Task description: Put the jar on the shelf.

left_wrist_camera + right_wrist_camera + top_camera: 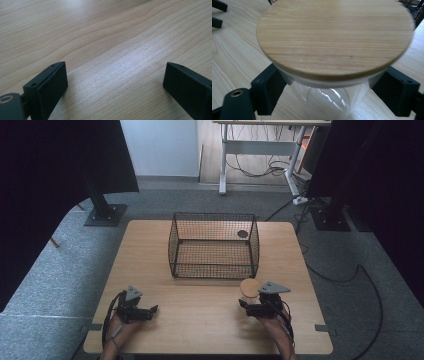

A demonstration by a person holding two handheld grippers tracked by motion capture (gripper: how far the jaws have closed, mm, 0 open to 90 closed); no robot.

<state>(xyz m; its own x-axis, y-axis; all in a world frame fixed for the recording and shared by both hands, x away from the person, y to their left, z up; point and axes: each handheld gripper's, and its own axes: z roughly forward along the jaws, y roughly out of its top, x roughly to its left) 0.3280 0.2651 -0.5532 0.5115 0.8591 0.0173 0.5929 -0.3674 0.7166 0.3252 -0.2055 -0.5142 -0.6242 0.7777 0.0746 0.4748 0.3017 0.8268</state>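
Right gripper view: right gripper [332,95] jaws flank a glass jar [324,100] beneath its wooden lid [334,37], seemingly pressing it; left gripper [115,85] gapes empty.

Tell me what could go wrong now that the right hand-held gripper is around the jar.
The glass jar is smooth, so it may slip between the right hand-held gripper jaws, which sit just under the lid. The wooden lid might come loose if the jar tilts. The wire basket stands close behind; the jar could knock its rim.
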